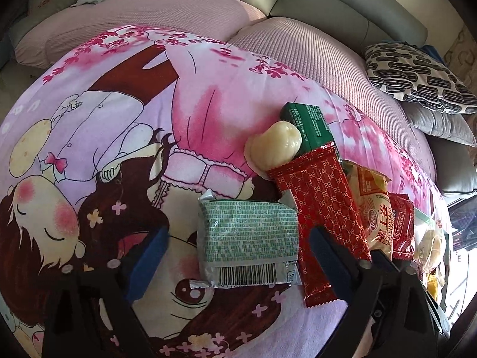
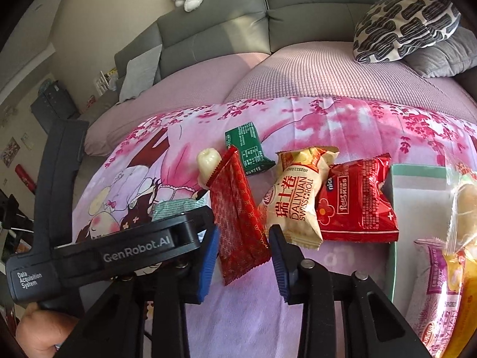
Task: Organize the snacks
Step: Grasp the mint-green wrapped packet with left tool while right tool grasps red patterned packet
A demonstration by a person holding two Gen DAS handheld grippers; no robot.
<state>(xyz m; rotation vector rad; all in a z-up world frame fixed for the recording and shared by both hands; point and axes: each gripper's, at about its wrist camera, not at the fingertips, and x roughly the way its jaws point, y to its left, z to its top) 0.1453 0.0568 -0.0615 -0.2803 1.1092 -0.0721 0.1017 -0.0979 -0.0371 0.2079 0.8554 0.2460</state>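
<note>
Red wrapper (image 2: 238, 217) between tool (image 2: 243, 256) pads (touching)

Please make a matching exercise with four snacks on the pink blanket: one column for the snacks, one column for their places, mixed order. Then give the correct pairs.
Snacks:
1. pale green packet
2. red patterned wrapper
3. Swiss roll pack
4. dark green packet

Places:
A. between the right hand-held gripper fingers
B. farthest back, nearest the sofa cushions
C. between the left hand-held gripper fingers
D. between two red wrappers

Pairs: 1-C, 2-A, 3-D, 4-B
</note>
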